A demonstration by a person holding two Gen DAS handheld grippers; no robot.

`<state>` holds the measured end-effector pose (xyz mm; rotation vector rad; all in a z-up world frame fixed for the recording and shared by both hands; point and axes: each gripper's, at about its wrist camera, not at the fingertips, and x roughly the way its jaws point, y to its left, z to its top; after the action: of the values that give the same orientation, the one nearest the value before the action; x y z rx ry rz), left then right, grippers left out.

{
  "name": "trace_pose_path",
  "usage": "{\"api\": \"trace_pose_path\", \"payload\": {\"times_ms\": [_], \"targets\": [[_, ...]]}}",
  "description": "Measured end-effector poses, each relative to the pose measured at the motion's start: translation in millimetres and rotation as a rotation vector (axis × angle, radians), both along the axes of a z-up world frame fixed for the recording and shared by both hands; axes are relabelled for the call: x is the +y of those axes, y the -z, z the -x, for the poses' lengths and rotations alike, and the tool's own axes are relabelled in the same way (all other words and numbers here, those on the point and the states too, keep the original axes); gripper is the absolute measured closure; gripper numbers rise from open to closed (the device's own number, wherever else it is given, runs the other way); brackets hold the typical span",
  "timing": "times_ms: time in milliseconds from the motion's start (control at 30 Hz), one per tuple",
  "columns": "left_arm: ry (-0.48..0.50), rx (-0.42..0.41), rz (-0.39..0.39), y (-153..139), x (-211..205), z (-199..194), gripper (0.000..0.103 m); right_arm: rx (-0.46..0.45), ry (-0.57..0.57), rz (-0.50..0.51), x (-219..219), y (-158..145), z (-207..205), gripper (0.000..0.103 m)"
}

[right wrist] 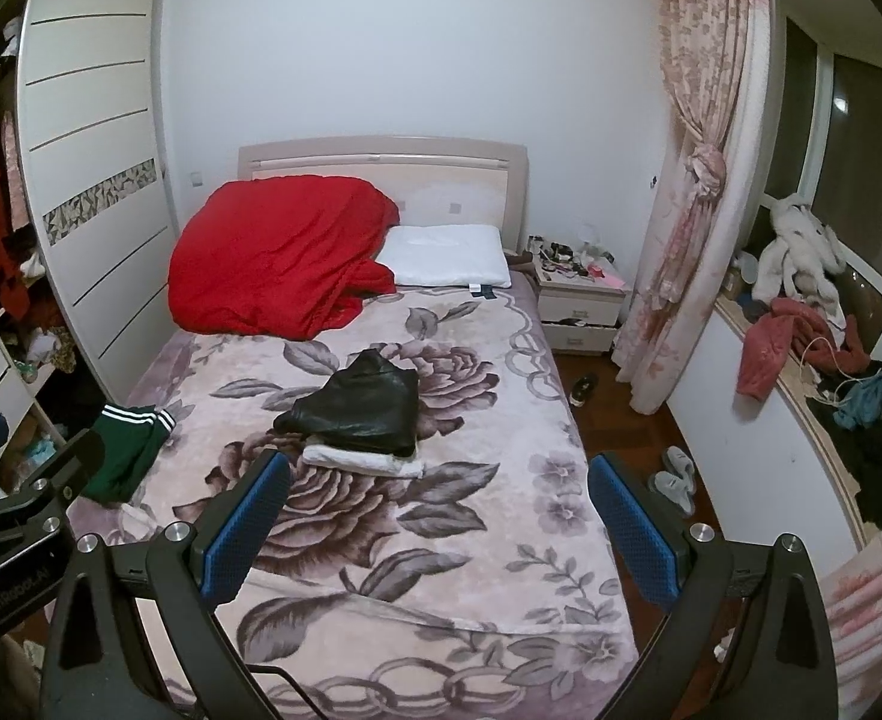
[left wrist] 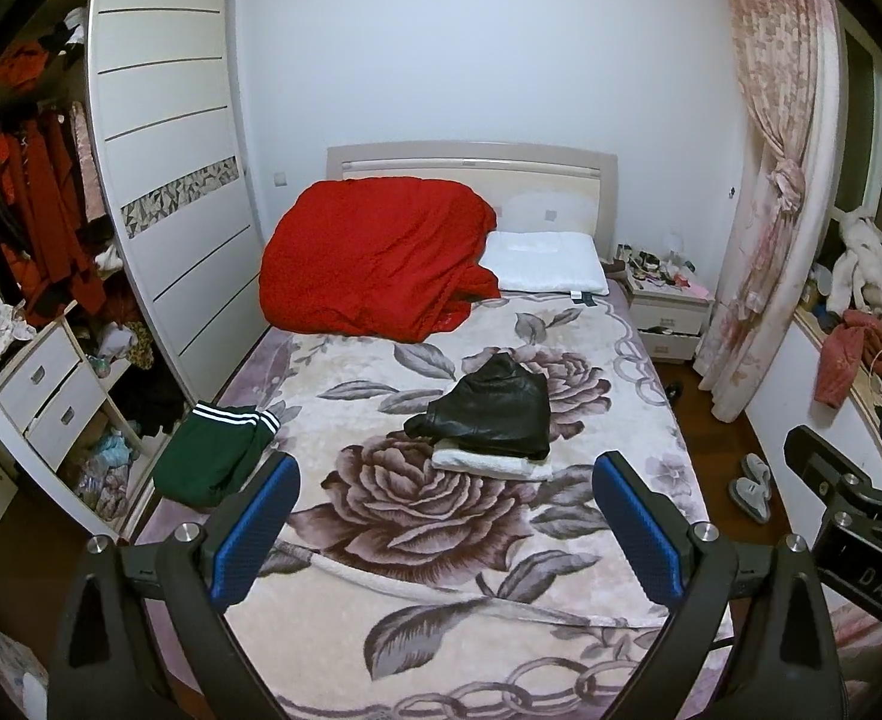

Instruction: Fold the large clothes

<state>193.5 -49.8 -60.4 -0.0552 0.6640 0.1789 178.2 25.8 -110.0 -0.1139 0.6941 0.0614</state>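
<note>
At the left edge of the bed (left wrist: 591, 546), lower left of the frame, the green jacket (left wrist: 213, 456) lies crumpled: soft, light, probably slippery, so best pinched at the striped cuffs or hem. Mid-frame, a black leather garment (left wrist: 489, 411) sits folded on a white one (left wrist: 489, 463). It looks heavier and stiffer. The left gripper (left wrist: 444, 531) and right gripper (right wrist: 441, 531) hover, jaws wide apart, empty.

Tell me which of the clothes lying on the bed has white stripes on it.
The green garment, lying at the bed's left edge beside the wardrobe. It has white stripes along one end. The black leather piece mid-bed, stacked on a folded white item, is plain.
</note>
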Motion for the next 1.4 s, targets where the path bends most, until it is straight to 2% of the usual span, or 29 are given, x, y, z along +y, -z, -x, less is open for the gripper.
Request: {"api": "trace_pose_path", "payload": {"times_ms": [1400], "targets": [[-0.068, -0.02, -0.004, -7.9, -1.7, 8.3, 0.003, -0.004, -0.004, -0.011, -1.4, -0.5, 2.0, 0.002]]}}
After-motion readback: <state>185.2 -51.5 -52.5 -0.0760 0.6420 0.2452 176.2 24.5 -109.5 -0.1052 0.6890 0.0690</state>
